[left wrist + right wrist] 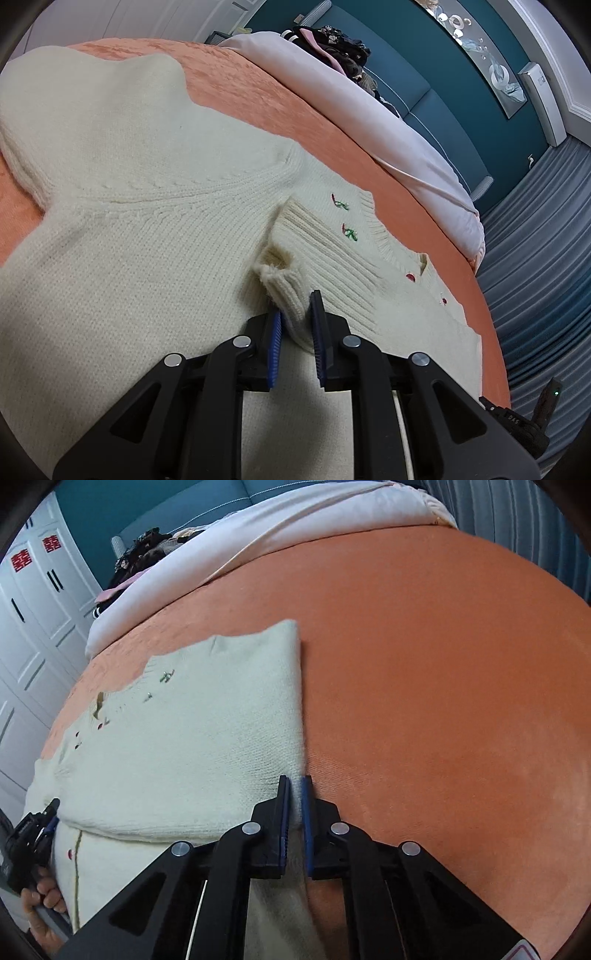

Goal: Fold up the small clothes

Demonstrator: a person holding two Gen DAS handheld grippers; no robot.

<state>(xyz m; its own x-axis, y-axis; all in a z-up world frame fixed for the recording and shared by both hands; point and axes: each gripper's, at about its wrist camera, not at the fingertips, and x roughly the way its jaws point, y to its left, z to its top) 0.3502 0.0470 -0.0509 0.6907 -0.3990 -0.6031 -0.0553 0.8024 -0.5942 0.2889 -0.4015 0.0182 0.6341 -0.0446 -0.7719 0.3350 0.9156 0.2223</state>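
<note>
The left gripper, low in its frame, pinches the ribbed cuff of one cream sweater spread on the orange bedspread. The right gripper pinches its folded side edge. Both pinches should probably lift evenly. Grippers: two.

sweater cut off below, clothes pile indistinct
</note>
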